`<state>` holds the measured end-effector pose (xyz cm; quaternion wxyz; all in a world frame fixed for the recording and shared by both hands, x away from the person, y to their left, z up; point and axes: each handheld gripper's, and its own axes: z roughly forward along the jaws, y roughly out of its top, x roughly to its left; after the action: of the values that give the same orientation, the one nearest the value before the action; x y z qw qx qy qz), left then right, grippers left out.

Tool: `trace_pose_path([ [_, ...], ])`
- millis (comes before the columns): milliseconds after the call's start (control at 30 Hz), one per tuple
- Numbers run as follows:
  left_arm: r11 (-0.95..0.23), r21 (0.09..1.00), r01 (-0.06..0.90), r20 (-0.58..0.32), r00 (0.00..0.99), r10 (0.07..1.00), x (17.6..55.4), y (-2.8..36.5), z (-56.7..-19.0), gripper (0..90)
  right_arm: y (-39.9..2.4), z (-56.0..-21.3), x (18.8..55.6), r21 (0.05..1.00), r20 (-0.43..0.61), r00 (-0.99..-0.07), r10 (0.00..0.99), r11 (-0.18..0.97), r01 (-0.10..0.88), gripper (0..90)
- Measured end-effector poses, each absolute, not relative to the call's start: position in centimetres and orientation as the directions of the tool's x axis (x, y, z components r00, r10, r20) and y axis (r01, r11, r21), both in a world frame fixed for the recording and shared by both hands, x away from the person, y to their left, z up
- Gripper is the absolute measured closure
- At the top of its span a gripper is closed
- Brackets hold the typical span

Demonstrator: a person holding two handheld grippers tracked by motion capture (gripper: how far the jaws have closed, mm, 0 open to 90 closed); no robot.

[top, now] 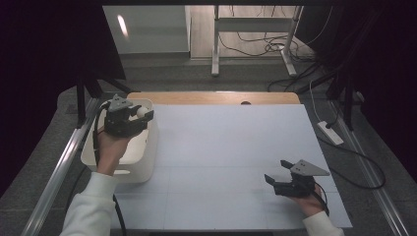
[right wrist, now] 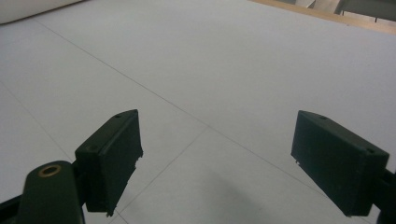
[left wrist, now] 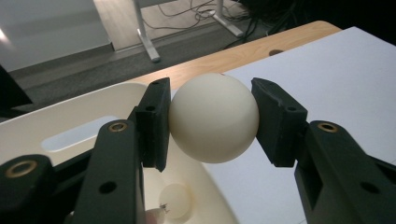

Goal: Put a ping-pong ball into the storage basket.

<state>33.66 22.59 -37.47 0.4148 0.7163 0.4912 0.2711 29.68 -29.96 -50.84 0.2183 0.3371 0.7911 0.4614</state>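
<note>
**Left hand-held gripper clamps a cream ball over a white bin; right one rests open on the table**

The left hand-held gripper point(top: 143, 114) is held above a white plastic bin point(top: 147, 162) that sits at the left edge of the table point(top: 221, 147). Its two black jaws are closed onto a smooth cream-coloured ball point(left wrist: 213, 117), one pad pressing each side, so the ball fills the gap between them. In the left gripper view the ball hangs over the bin's far rim, with the pale table surface to its right. A second, smaller-looking ball point(left wrist: 176, 199) lies low inside the bin, beneath the jaws.

The right hand-held gripper point(top: 276, 172) sits low at the near right part of the table, well apart from the bin. In the right gripper view its jaws stand wide apart with nothing between them, and bare table surface with faint seam lines lies ahead.

A white sleeve point(top: 88, 206) covers the person's left forearm.
</note>
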Motion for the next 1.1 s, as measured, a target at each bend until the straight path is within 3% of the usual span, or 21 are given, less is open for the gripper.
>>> trace_pose_path([
  [633, -0.194, 0.816, 0.544, 0.017, 0.314, 0.949, 34.4, 24.4, -38.2, 50.8, -29.9, -50.8, 29.7, 0.876, -0.037, -0.677, 0.735, 0.35, 0.332, 15.8],
  [1100, -0.224, 0.732, 0.644, 0.041, 0.287, 0.957, 35.7, 25.8, -39.2, 50.7, -29.9, -50.9, 29.7, 0.876, -0.036, -0.679, 0.733, 0.35, 0.331, 15.8],
])
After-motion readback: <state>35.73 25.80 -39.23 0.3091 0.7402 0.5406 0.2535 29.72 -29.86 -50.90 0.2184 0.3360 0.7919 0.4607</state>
